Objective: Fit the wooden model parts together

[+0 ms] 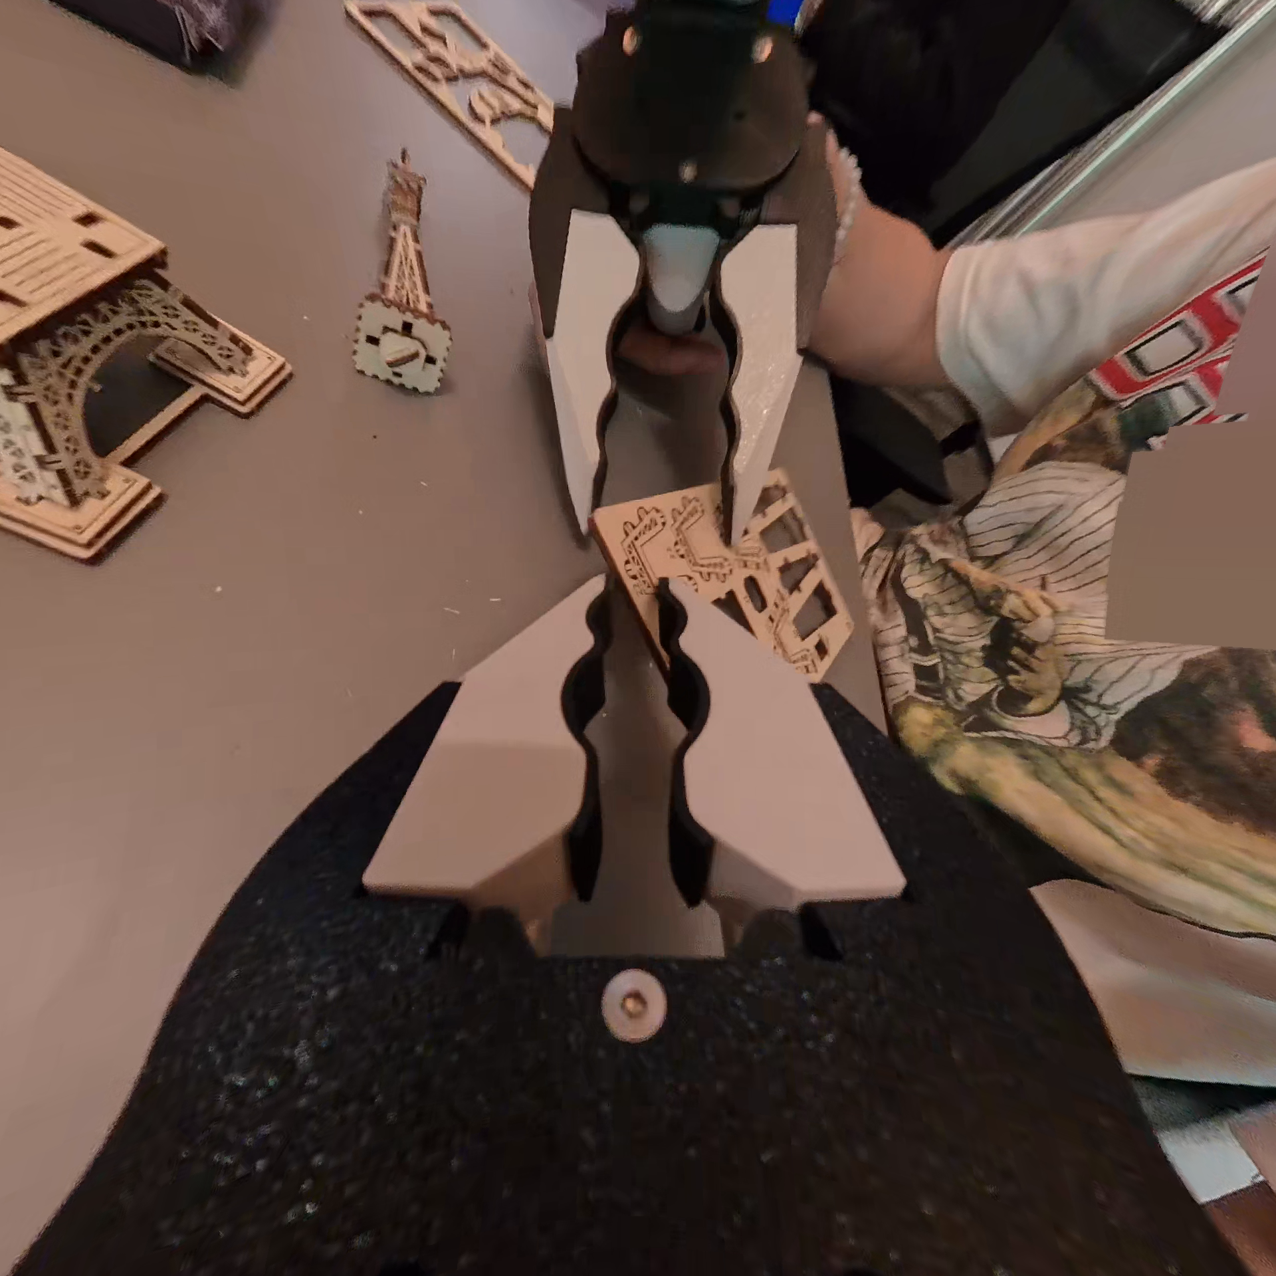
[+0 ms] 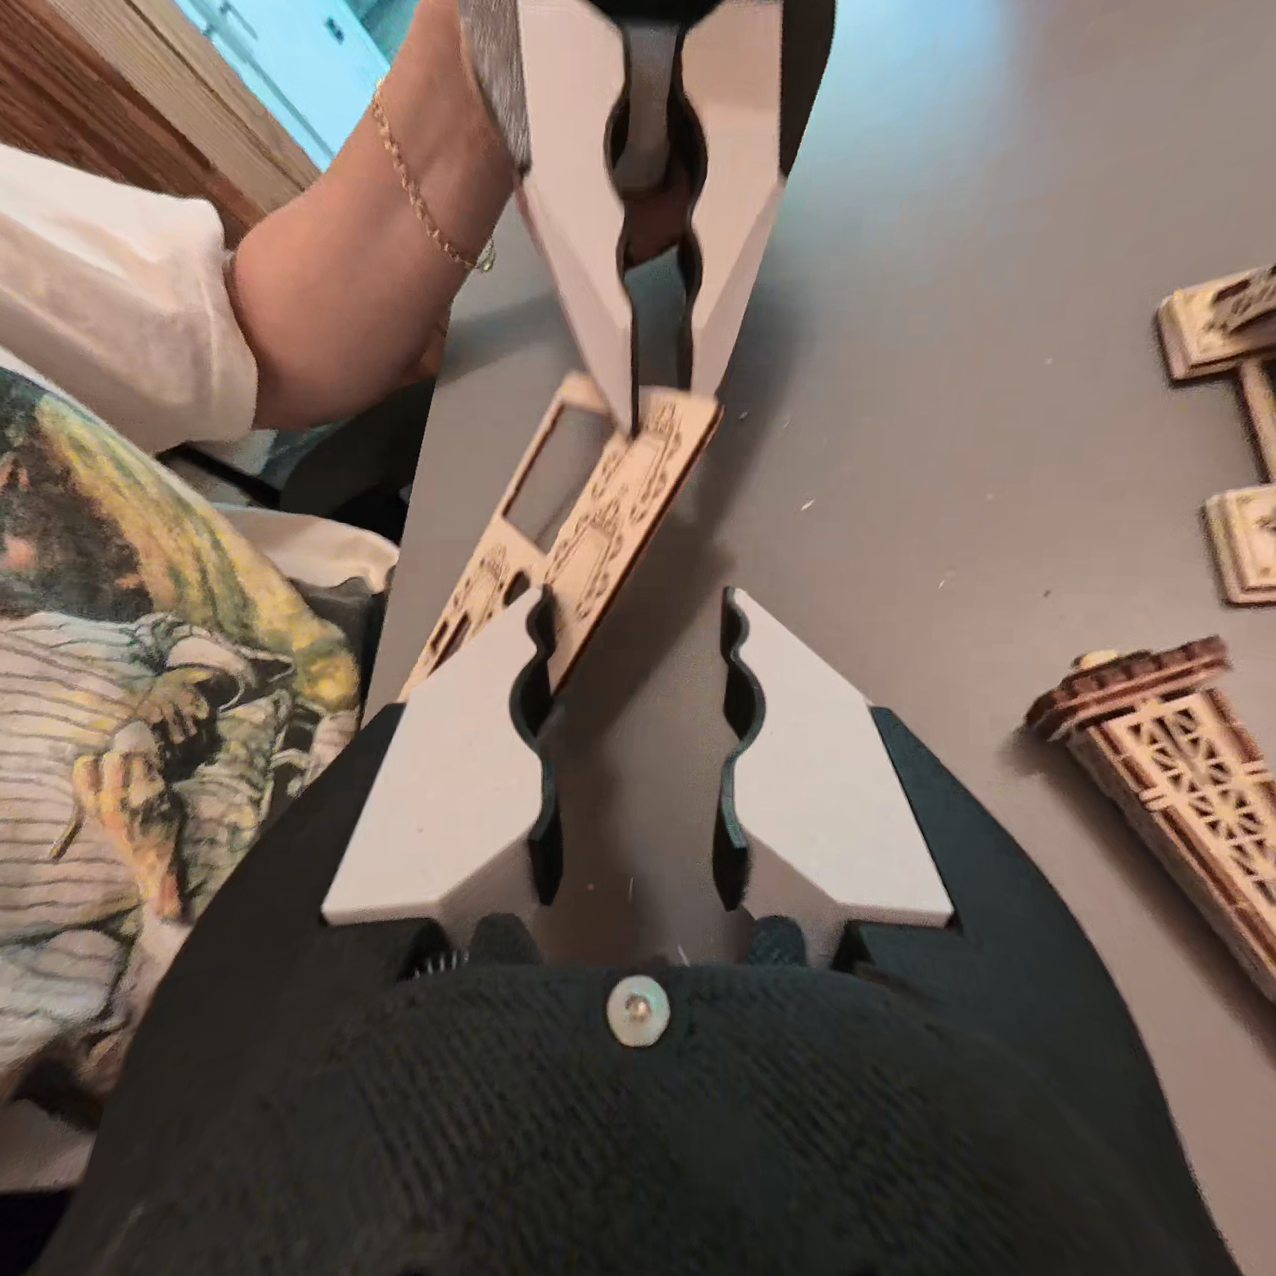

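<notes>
A thin laser-cut wooden sheet [image 1: 697, 545] with several cut-out windows hangs tilted over the table's near edge. My left gripper [image 1: 632, 594] is nearly shut on the sheet's end, which sits edge-on between the pads. The right wrist view shows this gripper [image 2: 663, 407] from the front, with one tip on the sheet [image 2: 621, 497] and the other behind its end. My right gripper [image 2: 635, 607] is open wide. Its left finger [image 2: 483, 690] lies against the sheet's other end. The left wrist view shows it [image 1: 659, 535] facing mine, one tip touching the sheet.
On the grey table [image 1: 276, 690] stand a built tower base [image 1: 103, 359], a small spire piece [image 1: 404, 297] and an offcut frame [image 1: 456, 76]. A lattice tower section [image 2: 1174, 759] and base corners [image 2: 1229, 331] lie to the right. A person's arm [image 1: 897, 297] and printed shirt [image 1: 1036, 690] are close by. The gap from one gripper's tips to the other's is roughly 4 cm.
</notes>
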Available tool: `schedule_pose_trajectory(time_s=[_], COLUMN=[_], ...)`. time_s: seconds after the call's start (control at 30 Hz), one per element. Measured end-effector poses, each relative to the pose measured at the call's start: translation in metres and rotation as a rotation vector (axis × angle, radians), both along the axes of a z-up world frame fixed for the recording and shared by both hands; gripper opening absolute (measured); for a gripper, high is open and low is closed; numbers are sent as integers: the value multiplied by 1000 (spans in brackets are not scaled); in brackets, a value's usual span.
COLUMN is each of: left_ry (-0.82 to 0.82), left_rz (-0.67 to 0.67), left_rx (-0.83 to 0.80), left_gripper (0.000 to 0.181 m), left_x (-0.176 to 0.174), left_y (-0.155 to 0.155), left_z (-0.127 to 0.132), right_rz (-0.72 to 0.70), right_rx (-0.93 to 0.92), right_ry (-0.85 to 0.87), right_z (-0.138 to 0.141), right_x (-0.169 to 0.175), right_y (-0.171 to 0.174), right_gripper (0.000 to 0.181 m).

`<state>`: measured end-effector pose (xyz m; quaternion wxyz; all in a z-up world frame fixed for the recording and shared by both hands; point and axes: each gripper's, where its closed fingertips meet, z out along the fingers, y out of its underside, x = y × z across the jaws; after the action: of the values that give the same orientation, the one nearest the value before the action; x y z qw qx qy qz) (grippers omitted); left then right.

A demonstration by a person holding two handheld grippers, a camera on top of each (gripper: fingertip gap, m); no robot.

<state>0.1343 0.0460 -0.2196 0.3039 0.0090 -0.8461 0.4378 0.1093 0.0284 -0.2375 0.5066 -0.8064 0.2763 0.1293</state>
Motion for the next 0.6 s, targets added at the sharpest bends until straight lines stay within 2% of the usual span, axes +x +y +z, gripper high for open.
schedule_pose_trajectory(time_s=[0.03,0.13,0.23,0.4,0.47,0.5,0.53,0.6], left_ry=[22,28,-42,-119,-269,-365,-456,-589], left_rz=[16,34,27,73,161,176,174,102], left_rx=[-31,-102,-112,-69,-50,-68,-88,-96], left_gripper=[9,8,10,16,16,8,0,0], left_x=[4,8,9,20,38,43,43,32], left_y=[1,1,-1,-4,-5,-6,-7,-12], left_z=[4,11,9,2,1,6,11,17], right_rz=[20,41,33,11,-15,-33,-60,-84], right_rx=[9,112,181,213,194,179,159,146], right_ry=[41,149,230,268,269,265,261,264], right_z=[-1,7,11,12,9,7,4,1], right_x=[-4,-9,-9,-4,-1,2,5,9], right_y=[-1,6,12,10,9,9,7,6], right_gripper=[46,31,12,6,7,7,8,8])
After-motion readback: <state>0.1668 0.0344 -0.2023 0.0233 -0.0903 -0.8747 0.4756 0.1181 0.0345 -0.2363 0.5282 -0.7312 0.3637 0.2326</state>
